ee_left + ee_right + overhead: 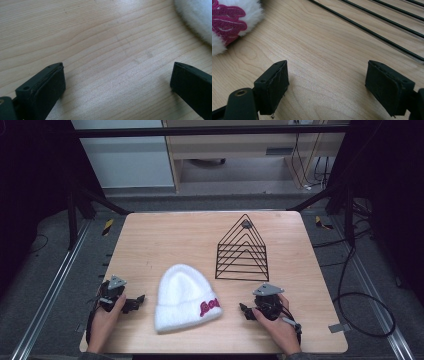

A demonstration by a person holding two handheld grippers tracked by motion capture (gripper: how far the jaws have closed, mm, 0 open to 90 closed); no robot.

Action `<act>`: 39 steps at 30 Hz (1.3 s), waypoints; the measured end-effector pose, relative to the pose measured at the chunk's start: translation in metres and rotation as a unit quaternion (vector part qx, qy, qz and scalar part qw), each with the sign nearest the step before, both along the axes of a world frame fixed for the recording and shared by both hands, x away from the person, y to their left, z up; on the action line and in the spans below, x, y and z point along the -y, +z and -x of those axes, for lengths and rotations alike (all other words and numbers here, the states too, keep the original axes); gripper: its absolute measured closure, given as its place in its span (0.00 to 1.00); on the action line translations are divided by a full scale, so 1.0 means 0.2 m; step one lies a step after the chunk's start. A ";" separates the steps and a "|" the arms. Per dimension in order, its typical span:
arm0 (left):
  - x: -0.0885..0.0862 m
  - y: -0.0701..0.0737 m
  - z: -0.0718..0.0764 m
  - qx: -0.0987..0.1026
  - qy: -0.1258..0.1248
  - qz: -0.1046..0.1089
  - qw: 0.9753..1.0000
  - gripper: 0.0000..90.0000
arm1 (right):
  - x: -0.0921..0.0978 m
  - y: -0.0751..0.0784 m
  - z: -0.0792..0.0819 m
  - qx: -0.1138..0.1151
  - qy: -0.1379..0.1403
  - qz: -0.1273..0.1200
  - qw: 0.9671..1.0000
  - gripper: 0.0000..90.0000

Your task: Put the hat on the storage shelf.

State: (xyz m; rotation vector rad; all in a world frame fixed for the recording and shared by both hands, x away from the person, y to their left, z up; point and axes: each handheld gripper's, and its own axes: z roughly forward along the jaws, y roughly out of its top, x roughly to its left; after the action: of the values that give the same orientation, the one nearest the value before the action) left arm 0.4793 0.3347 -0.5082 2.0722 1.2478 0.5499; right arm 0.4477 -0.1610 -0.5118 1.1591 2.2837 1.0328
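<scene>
The wooden worktop [150,240] carries two things. Toward its far right stands a black wire rack [242,251] of nested triangular frames, upright and stiff. Nearer the person, at the middle of the front half, lies a white fuzzy beanie [182,296] with its crown pointing away and its folded cuff toward the front edge; pink embroidered lettering [210,307] runs along the cuff's right side.

The beanie looks light, soft and floppy, so it would likely sag and fold when lifted from one point. The doubled cuff is probably the firmest place to pinch, one side for each gripper.

The left gripper [134,303] rests on the worktop just left of the beanie, its jaws spread wide with bare wood between them. The right gripper [244,310] sits just right of the cuff, in front of the rack, likewise released and holding nothing.
</scene>
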 end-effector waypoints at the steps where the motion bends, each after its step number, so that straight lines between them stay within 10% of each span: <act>1: 0.00 0.00 0.00 0.000 0.000 0.000 1.000 0.00 | 0.00 0.00 0.00 0.000 0.000 0.000 1.000 0.21; 9: 0.01 0.02 -0.01 -0.001 -0.011 -0.001 1.000 0.04 | 0.00 0.00 0.00 -0.001 -0.003 0.000 1.000 0.21; 18: 0.12 0.21 -0.06 0.015 -0.055 0.013 0.998 0.04 | -0.01 0.00 0.00 -0.001 -0.006 0.000 1.000 0.21; 26: 0.40 0.39 -0.20 -0.009 -0.136 -0.036 0.990 0.06 | -0.01 0.00 0.00 0.000 -0.006 0.000 1.000 0.21; 39: 0.59 0.43 -0.35 -0.068 -0.171 -0.061 0.981 0.15 | -0.01 0.00 0.00 -0.001 -0.009 -0.002 1.000 0.21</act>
State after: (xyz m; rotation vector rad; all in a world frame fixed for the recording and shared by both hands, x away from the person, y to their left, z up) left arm 0.5497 0.2165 -0.4217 2.3961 0.9154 0.3386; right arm 0.4473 -0.1593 -0.5118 1.1809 2.2694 1.0293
